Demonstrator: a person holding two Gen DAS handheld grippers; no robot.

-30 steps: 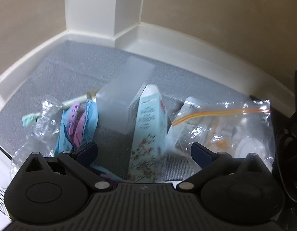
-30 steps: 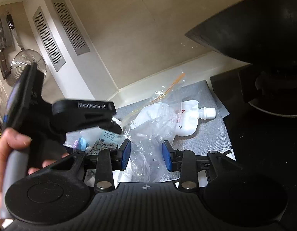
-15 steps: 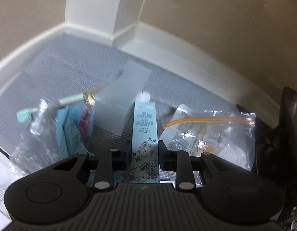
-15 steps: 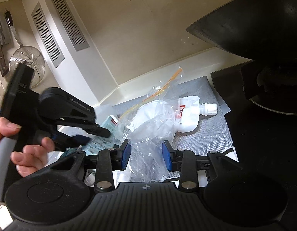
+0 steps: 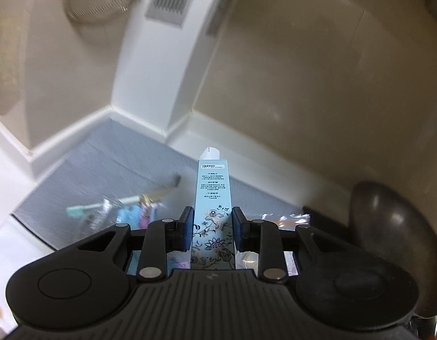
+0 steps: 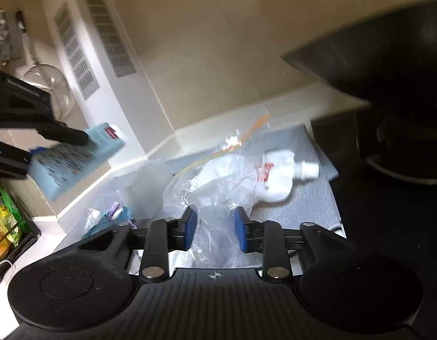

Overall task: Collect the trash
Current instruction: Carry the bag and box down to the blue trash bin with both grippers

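The left gripper (image 5: 211, 228) is clamping a tall pale-blue box (image 5: 212, 212) printed with flowers between its blue pads, holding it up in the air above a grey mat (image 5: 105, 164) in the counter corner. In the right wrist view, that same box (image 6: 76, 158) is hanging at the far left in front of a white pillar with vents (image 6: 105, 36), with a metal strainer (image 6: 51, 87) hanging on the wall behind it. Below it on the mat, a toothbrush (image 5: 76, 210) and some blue and pink scraps (image 5: 139, 212) are lying blurred at the left, beside a frosted plastic box (image 6: 147, 184). Moving right, the right gripper (image 6: 214, 229) is pinching a crumpled clear plastic bag (image 6: 215, 198) with an orange zip strip, its pads close together on the film. The bag is draping over a white pouch with a screw cap (image 6: 280, 172), which is lying flat on the mat and partly hiding behind the plastic. At the far right, a black pan (image 6: 374, 48) is sitting on a dark stove (image 6: 388, 212), crowding the mat's edge.
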